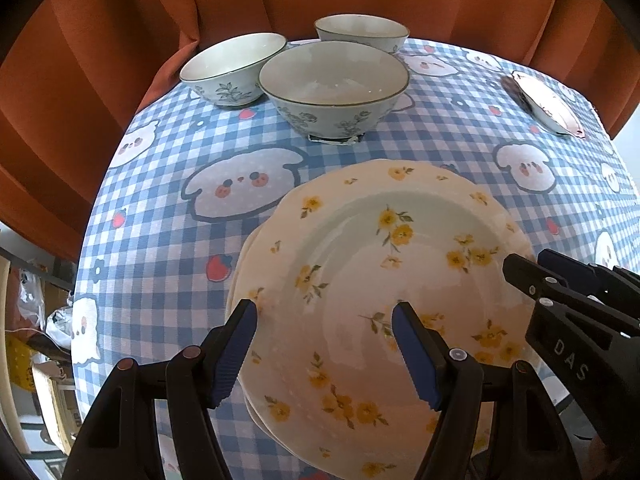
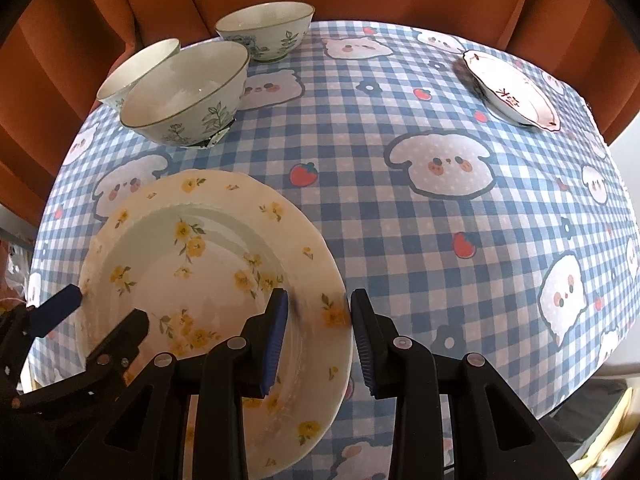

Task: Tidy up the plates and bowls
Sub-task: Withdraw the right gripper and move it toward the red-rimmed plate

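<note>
Left wrist view looks down on a stack of yellow-flowered plates [image 1: 360, 280] lying on the checked tablecloth [image 1: 160, 240], with the left gripper [image 1: 324, 312] spread wide across the stack's left rim, one pad outside the edge and one over the well, neither pressing; the right gripper [image 2: 318, 300] straddles the opposite rim, its pads close to the edge yet seemingly just short of pinching it. Three floral bowls [image 1: 334, 84] stand grouped at the far side before an orange curtain [image 1: 100, 40]; a small pink-rimmed dish [image 2: 514, 88] sits well apart at the far right.
</note>
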A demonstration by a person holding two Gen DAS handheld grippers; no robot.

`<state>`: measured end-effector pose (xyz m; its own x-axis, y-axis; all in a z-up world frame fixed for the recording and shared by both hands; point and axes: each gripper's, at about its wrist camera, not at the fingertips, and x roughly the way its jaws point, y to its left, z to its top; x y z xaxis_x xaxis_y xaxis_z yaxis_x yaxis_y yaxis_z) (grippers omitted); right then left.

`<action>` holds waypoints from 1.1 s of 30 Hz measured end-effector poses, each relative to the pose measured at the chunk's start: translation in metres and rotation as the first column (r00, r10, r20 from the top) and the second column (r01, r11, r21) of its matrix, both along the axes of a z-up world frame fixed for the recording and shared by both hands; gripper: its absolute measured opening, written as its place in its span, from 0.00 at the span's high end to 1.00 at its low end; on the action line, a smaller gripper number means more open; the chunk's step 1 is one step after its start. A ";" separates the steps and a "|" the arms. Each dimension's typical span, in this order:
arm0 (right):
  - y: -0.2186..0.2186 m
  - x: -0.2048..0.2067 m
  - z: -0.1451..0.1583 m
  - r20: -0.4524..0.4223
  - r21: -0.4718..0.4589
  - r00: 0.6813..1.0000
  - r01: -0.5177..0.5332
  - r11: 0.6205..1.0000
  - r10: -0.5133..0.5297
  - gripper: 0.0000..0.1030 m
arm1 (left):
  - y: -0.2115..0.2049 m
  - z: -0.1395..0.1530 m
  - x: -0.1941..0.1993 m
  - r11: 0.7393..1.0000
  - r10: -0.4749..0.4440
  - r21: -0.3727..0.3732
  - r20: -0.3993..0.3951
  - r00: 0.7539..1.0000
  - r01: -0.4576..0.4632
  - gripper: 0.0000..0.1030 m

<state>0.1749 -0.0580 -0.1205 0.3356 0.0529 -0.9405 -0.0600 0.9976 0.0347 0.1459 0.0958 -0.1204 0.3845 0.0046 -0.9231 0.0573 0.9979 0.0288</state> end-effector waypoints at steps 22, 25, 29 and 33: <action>-0.074 0.004 0.038 0.101 0.034 0.994 -0.037 0.999 0.034 0.42 | -0.073 0.033 0.007 0.997 0.077 -0.010 0.091 0.993 -0.077 0.16; -0.095 0.012 0.042 0.106 0.033 0.993 -0.048 0.998 0.044 0.42 | -0.094 0.039 0.014 0.994 0.106 -0.033 0.091 0.990 -0.104 0.16; -0.130 0.022 0.049 0.116 0.029 0.992 -0.058 0.998 0.055 0.42 | -0.127 0.045 0.024 0.994 0.104 -0.034 0.103 0.989 -0.101 0.16; -0.162 0.032 0.053 0.129 0.036 0.990 -0.057 0.998 0.052 0.42 | -0.160 0.050 0.035 0.994 0.104 -0.033 0.119 0.987 -0.101 0.16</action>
